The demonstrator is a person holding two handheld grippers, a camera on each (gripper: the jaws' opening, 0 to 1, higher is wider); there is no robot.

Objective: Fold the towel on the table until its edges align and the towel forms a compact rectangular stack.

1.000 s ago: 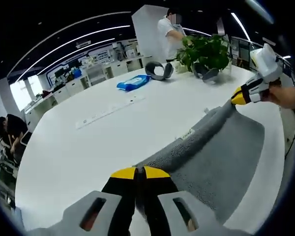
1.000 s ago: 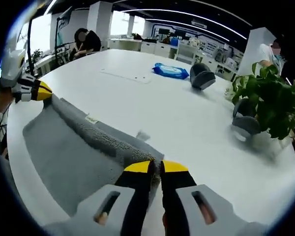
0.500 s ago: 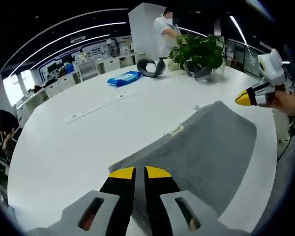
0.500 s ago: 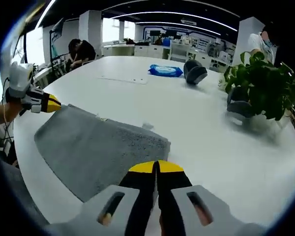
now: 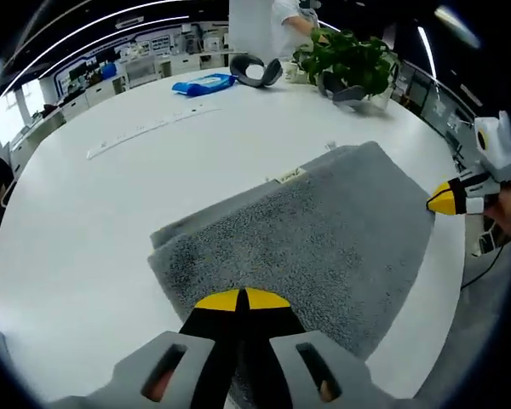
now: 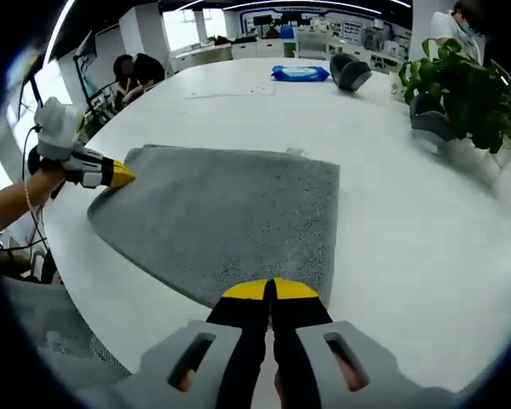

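Note:
A grey towel [image 5: 315,239] lies folded in two on the white table [image 5: 85,221], its lower layer showing along the far edge. My left gripper [image 5: 241,300] is shut, its yellow tips pinching the towel's near edge. In the right gripper view the towel [image 6: 230,213] lies flat, and my right gripper [image 6: 271,290] is shut on its near edge by the right corner. The left gripper [image 6: 119,175] bites the towel's left edge there. In the left gripper view the right gripper [image 5: 447,198] sits at the towel's right corner.
A potted plant [image 5: 345,60], two dark grey objects [image 5: 255,68] and a blue pack [image 5: 203,83] stand at the far side. A white strip [image 5: 145,132] lies mid-table. The table's rounded edge [image 6: 94,290] runs close to the towel. A person [image 6: 140,72] sits beyond.
The raised towel edge came down toward the near side, and the towel now lies flat in two layers. Both grippers drew back and lower with it, staying shut.

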